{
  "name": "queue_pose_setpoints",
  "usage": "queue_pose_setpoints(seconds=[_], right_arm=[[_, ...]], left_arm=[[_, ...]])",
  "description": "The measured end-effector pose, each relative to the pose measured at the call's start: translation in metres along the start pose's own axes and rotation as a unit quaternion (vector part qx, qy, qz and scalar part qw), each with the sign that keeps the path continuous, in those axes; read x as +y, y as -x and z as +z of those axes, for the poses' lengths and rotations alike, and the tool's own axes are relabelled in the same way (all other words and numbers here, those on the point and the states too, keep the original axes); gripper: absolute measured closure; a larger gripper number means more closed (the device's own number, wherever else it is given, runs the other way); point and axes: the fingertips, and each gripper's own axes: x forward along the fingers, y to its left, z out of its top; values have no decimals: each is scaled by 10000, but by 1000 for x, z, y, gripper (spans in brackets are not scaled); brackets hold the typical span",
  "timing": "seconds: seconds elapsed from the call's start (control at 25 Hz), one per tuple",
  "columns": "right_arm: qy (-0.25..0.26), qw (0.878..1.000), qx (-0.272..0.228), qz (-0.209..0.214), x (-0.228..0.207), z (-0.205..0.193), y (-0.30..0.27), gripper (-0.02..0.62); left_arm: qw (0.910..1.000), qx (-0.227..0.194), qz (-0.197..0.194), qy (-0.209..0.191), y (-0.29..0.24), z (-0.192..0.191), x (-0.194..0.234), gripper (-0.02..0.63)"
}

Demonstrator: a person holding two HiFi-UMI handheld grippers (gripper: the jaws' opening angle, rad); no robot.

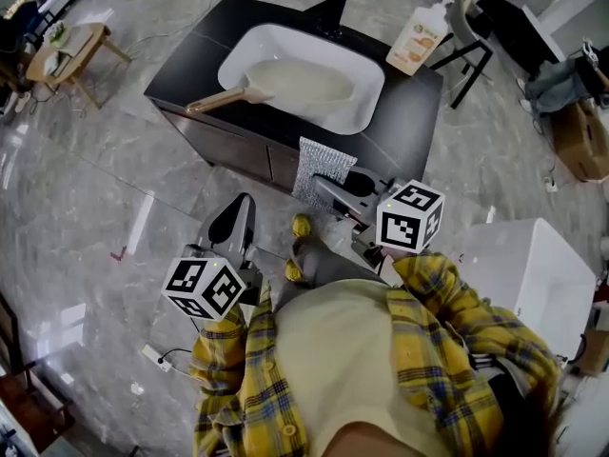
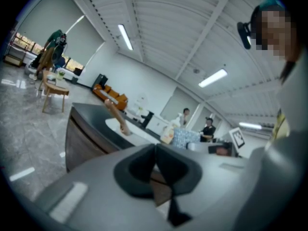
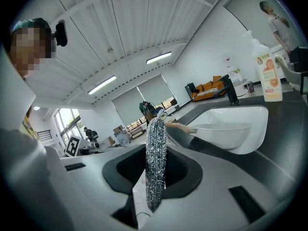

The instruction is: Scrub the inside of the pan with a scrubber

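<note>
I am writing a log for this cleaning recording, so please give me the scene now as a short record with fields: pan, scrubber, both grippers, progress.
pan: lies in the white sink, wooden handle reaching over the left rim
scrubber: silver mesh, clamped in the right gripper, in front of the counter, apart from the pan
left gripper: shut, holds nothing
pump bottle: stands on the counter, right of the sink
progress: scrubbing not yet begun
</note>
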Motion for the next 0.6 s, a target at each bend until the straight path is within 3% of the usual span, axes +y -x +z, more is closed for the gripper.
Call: queue_pose_setpoints(seconds=[0.6], right_arm=[[92, 9997, -201, 54, -79, 82, -75, 508]], left_arm=[[9994, 33, 284, -171, -71, 68, 61, 598]])
